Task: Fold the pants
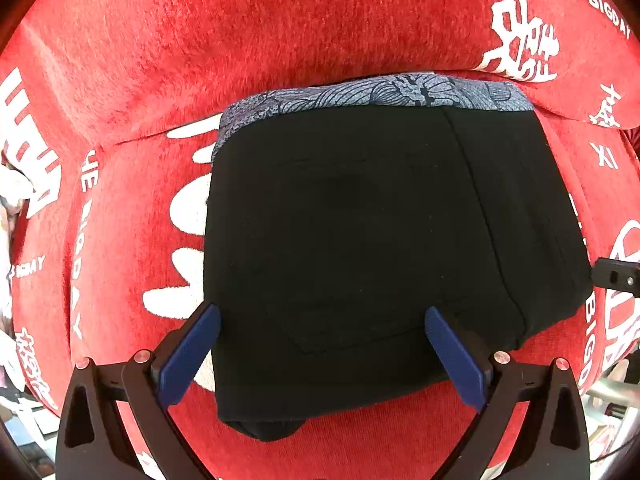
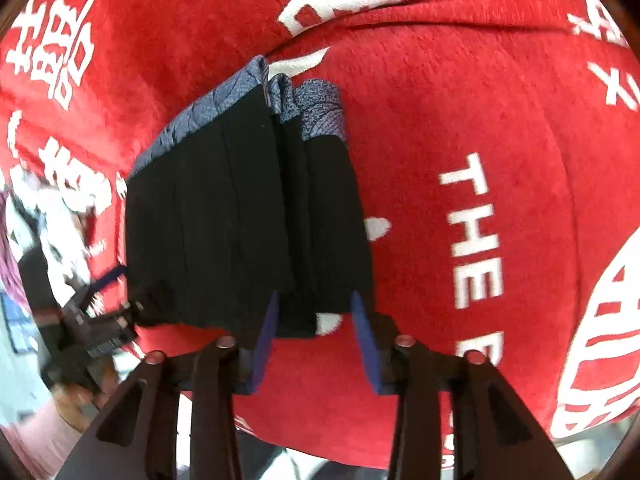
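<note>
Pants [image 1: 360,240] folded into a compact block on red blanket [image 1: 200,40], straight ahead of left gripper [image 1: 322,356], patterned waistband [image 1: 380,92] at far end. Left gripper spread, straddling near edge, pinching nothing. Right gripper [image 2: 314,344] spread too, at the block's side edge, about equally near.

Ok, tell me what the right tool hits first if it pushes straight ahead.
Probably the folded black pants: the open right tool points at their near layered edge on the red blanket. Depth is unclear, so the gap can't be judged.

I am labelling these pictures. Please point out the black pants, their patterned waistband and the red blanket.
black pants [image 1: 360,240], left wrist view, middle of top layer
patterned waistband [image 1: 380,92], left wrist view, far edge
red blanket [image 2: 460,100], right wrist view, bare part
</note>
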Demonstrator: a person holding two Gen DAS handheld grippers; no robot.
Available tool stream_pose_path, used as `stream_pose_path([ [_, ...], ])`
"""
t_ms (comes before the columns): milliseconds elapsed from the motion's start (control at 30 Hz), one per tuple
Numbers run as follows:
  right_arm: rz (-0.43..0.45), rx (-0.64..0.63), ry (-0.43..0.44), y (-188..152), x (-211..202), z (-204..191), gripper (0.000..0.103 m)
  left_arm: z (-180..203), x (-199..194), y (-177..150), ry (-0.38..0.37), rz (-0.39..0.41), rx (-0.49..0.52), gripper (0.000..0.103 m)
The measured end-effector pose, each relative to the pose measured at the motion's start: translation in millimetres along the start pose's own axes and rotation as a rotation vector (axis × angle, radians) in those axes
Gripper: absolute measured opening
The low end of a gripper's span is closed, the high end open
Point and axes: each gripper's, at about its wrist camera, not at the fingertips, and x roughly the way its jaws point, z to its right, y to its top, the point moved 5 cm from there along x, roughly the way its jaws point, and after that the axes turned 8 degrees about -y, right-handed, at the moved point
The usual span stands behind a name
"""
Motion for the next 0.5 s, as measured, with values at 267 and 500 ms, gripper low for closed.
stream_pose_path([
  [267,0.037,-0.046,-0.021,5.9,-18.9,16.4,0.050,-0.3,0.7,2.4,-0.005,-0.014,-0.020,0.102],
  [500,0.070,-0.077,0.039,22.0,-13.6,-2.8,0.056,-36.3,-12.1,27.4,0.038,0.050,-0.089,0.102],
])
